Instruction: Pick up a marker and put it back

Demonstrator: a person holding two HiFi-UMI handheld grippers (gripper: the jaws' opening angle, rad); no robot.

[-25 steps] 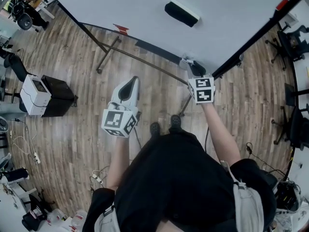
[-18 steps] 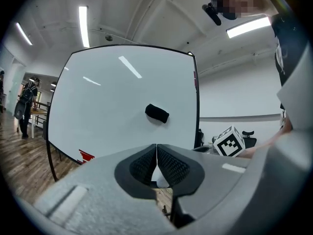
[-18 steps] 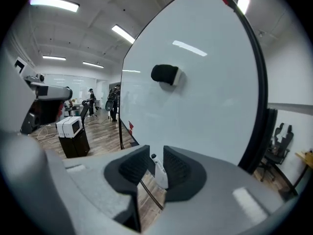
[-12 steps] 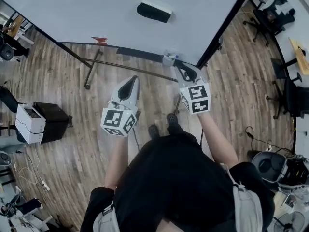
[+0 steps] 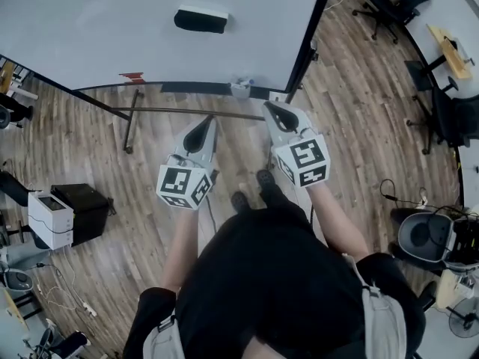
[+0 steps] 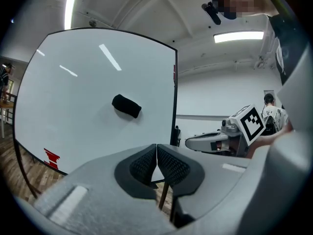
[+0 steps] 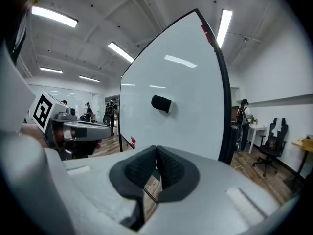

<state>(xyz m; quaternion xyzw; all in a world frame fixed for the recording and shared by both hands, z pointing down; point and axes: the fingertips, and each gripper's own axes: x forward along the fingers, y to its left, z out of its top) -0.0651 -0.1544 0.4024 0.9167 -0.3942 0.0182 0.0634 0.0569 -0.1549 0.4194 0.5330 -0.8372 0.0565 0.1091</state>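
Black pads of the right hand-held gripper (image 7: 156, 154) have just been closing and now meet on nothing. The left hand-held gripper (image 6: 156, 153) is clenched empty too. Beyond them, the marker (image 5: 241, 87) seems to lie on the whiteboard (image 5: 112, 36) ledge. The return looks done, so next calls for backing away.

The whiteboard (image 5: 97, 43) is blocking ahead of my fingers (image 6: 142, 166); right of its edge, floor (image 5: 359, 88) is lying open.

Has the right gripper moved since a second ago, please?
Yes. The right gripper has drawn back from the whiteboard's tray, and its jaws have just closed on nothing.
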